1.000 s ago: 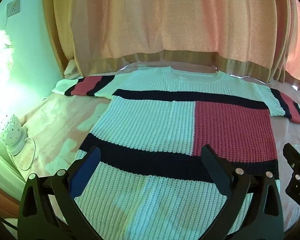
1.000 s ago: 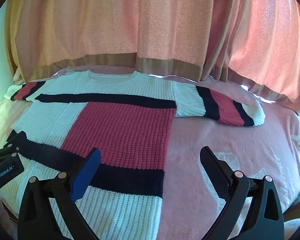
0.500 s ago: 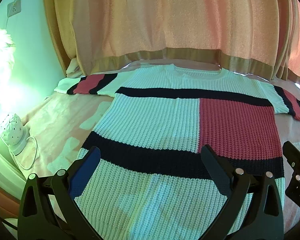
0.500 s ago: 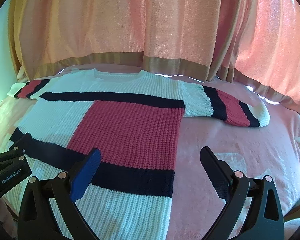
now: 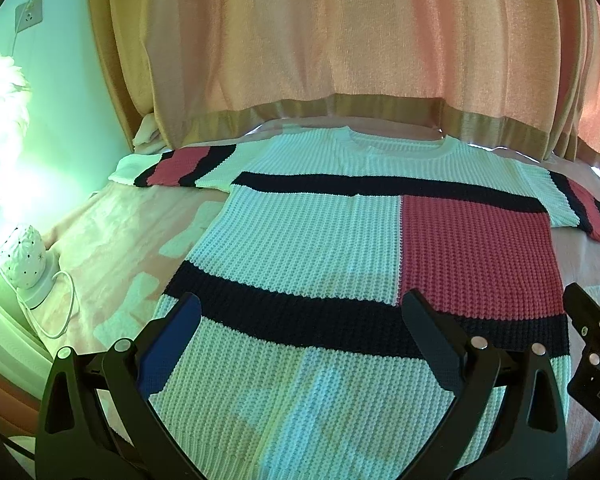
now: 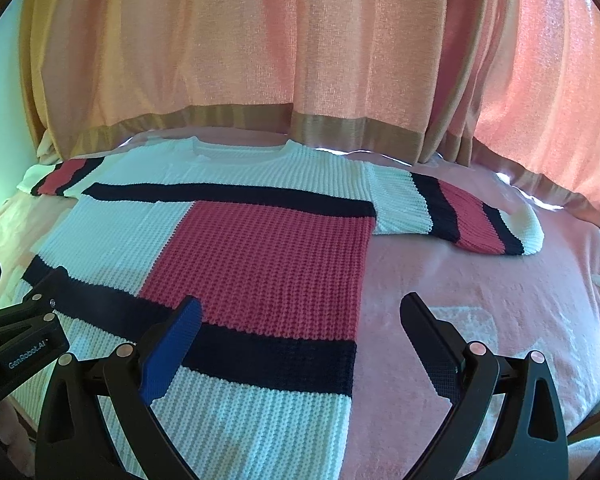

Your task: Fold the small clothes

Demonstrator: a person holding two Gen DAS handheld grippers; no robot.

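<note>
A knitted sweater [image 5: 316, 248] in white, navy and red blocks lies flat and spread out on a pink bed, neck away from me, both sleeves stretched sideways. It also shows in the right wrist view [image 6: 260, 248]. My left gripper [image 5: 300, 312] is open and empty, hovering over the lower left part of the sweater near the hem. My right gripper [image 6: 300, 316] is open and empty over the sweater's lower right edge. Each gripper shows at the edge of the other's view.
The pink bedspread [image 6: 480, 300] extends to the right of the sweater. Peach curtains [image 5: 320, 40] hang close behind the bed. A white dotted lamp [image 5: 22, 258] with a cord stands at the left by a green wall.
Both grippers have shifted slightly, so the sweater sits a little farther right and lower in both views. The sweater itself has not moved and both grippers stay open.
</note>
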